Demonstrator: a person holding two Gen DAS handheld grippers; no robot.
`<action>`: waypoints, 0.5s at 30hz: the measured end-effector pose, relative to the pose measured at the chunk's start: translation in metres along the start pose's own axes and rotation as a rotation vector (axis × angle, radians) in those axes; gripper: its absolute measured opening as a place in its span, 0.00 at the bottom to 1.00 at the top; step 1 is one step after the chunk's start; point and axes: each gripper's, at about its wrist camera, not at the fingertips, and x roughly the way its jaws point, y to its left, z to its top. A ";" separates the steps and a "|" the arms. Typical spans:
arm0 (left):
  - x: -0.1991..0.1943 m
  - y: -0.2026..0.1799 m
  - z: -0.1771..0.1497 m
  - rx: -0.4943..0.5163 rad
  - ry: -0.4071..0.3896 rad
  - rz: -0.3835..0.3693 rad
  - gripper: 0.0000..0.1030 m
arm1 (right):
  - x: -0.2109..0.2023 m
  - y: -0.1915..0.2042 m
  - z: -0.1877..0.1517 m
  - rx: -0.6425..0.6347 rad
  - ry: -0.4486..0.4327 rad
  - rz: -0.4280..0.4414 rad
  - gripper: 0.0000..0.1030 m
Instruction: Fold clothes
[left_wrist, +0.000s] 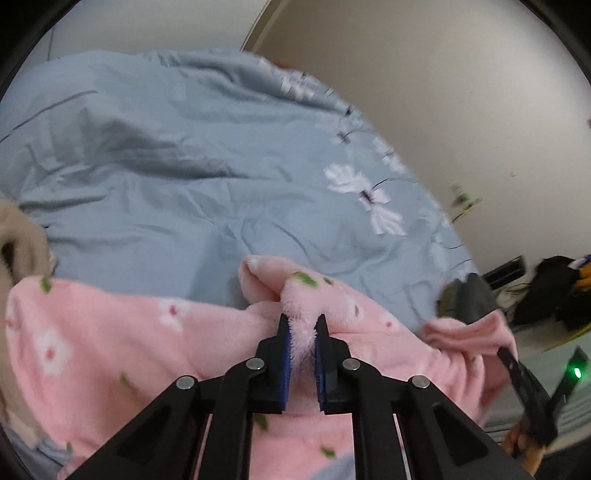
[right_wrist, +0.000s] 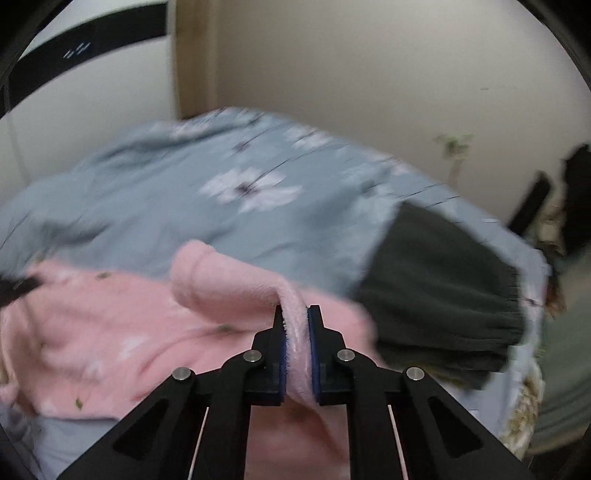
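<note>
The left gripper (left_wrist: 303, 325) pinches a bunched fold of the pink fleece garment (left_wrist: 110, 343) between its blue pads, the fluffy edge squeezed up through the narrow gap. The right gripper (right_wrist: 294, 314) likewise clamps a rolled edge of the same garment (right_wrist: 110, 325), its jaws drawn close on the cloth. The garment, printed with white flowers and small green leaves, lies spread across the near edge of a bed covered by a blue-grey floral sheet (left_wrist: 166, 166). In the right wrist view, a dark grey garment (right_wrist: 443, 288) lies on the sheet just beside the pink one, to the right. A beige fuzzy item (left_wrist: 22, 240) shows at the left edge of the left wrist view.
</note>
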 end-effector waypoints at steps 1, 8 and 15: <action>-0.008 -0.001 -0.008 0.024 -0.003 -0.004 0.11 | -0.007 -0.014 -0.002 0.036 -0.013 -0.024 0.09; -0.015 0.015 -0.081 0.150 0.119 0.069 0.11 | 0.008 -0.067 -0.060 0.157 0.171 -0.102 0.10; -0.014 0.011 -0.085 0.185 0.114 0.085 0.15 | -0.012 -0.051 -0.073 0.136 0.143 -0.032 0.28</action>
